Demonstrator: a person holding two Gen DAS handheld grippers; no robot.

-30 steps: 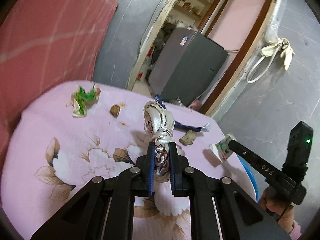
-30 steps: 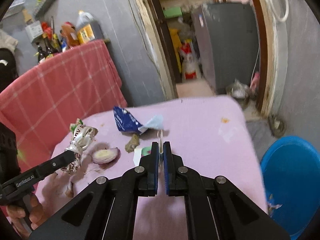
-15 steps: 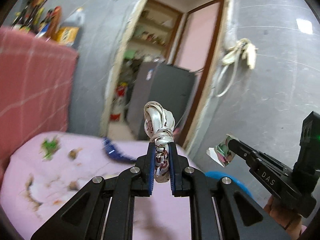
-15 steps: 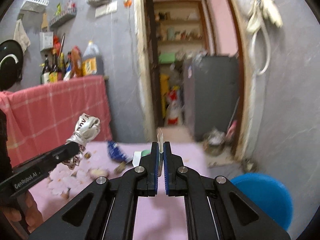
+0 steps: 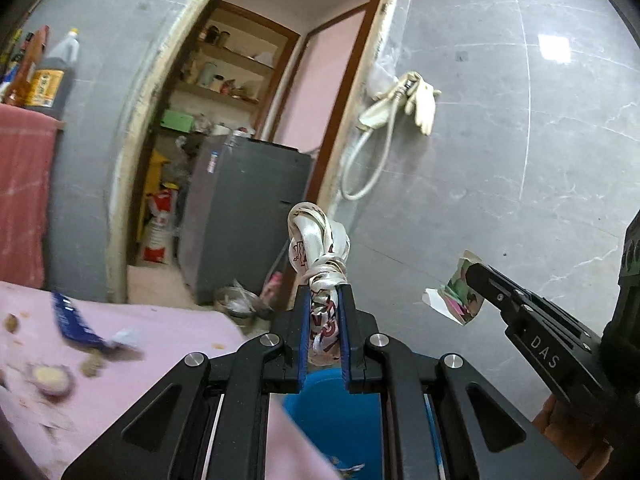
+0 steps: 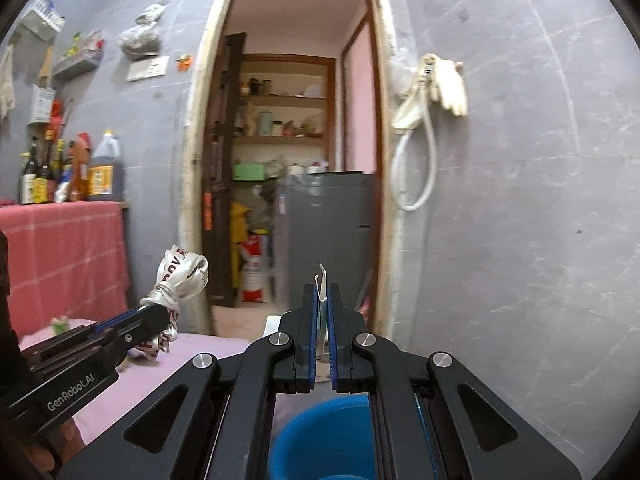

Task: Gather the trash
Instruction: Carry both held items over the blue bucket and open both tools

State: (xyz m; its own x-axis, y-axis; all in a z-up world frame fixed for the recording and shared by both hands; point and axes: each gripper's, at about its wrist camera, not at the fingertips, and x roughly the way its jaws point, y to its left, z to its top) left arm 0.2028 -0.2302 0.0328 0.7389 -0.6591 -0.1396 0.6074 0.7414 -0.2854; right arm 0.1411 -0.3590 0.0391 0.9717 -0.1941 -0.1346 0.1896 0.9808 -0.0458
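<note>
Left hand-held gripper (image 5: pixel 325 300) clamped on a knotted white wrapper (image 5: pixel 320 248), raised over a blue bucket (image 5: pixel 340 412). Right hand-held gripper (image 6: pixel 322 300) pinching a flat paper scrap (image 6: pixel 321 280), likewise above the bucket. Farther left, pink bench (image 5: pixel 168 332) strewn with a blue packet (image 5: pixel 76 324) and onion half (image 5: pixel 54 378).

The twisted wrapper (image 5: pixel 318 240) is shiny white with red letters. The paper scrap (image 5: pixel 456 296) shows green and pink print. The bucket (image 6: pixel 320 436) is blue. The counter (image 5: pixel 160 344) has a pink cover. The hand-held gripper (image 6: pixel 323 312) is black with blue pads (image 6: pixel 313 320).
</note>
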